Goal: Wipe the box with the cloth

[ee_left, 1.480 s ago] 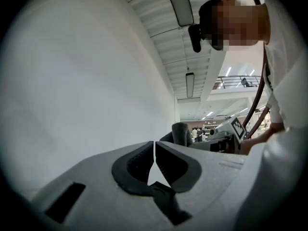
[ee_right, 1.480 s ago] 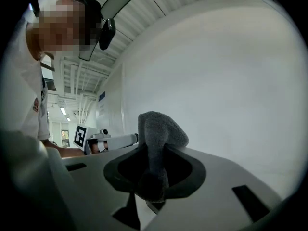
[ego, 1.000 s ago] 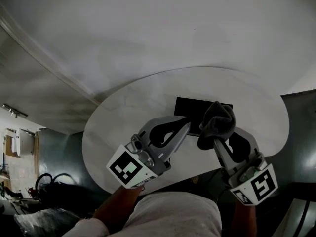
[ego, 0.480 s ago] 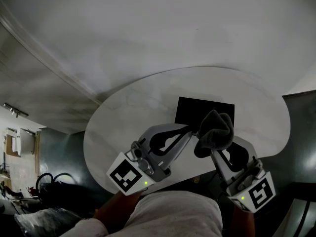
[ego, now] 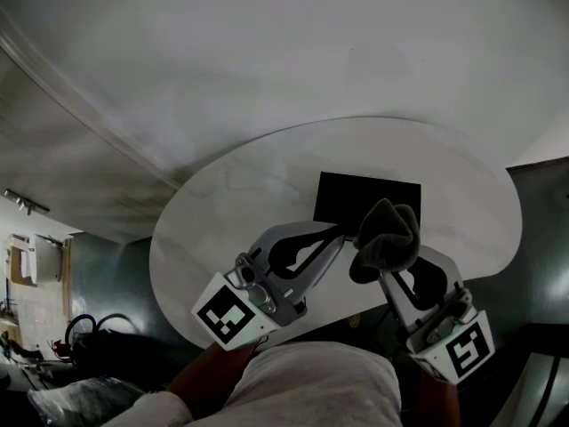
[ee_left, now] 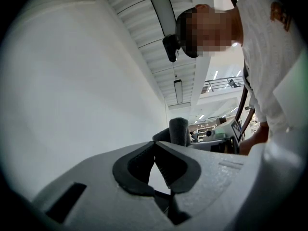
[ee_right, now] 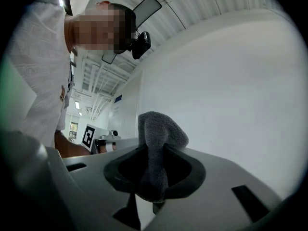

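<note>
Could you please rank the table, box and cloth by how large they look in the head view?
Largest: table, by far.
Then box and cloth, which look about alike. I will not rank them, because the cloth is held nearer the camera and hides part of the box.

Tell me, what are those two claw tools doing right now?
Left gripper shut, empty. Right gripper shut on cloth. Cloth above near edge of black box; contact unclear. Nothing in the way.
</note>
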Motion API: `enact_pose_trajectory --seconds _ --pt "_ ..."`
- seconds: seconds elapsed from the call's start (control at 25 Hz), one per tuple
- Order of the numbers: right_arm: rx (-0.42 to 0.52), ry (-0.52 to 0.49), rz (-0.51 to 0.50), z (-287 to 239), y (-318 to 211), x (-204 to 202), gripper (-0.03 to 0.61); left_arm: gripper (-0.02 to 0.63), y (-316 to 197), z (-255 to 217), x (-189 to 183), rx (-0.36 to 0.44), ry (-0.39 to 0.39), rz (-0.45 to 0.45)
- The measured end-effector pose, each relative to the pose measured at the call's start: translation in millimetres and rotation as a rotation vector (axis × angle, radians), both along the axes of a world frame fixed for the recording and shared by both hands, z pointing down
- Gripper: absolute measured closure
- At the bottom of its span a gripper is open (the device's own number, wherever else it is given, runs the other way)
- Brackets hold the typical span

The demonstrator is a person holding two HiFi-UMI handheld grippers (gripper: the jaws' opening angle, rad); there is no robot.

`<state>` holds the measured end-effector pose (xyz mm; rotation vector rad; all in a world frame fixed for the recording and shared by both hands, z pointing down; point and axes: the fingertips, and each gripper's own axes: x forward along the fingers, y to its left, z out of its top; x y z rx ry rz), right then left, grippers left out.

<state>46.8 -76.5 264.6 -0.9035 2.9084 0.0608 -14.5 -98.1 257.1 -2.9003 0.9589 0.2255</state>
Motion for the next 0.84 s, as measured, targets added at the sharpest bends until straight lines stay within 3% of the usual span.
enact_pose_trajectory --seconds 0.84 --pt "-0.006 0.013 0.008 2.8 4.1 0.9 0.489 0.598 -0.2 4.2 1.7 -0.008 -0.008 0.016"
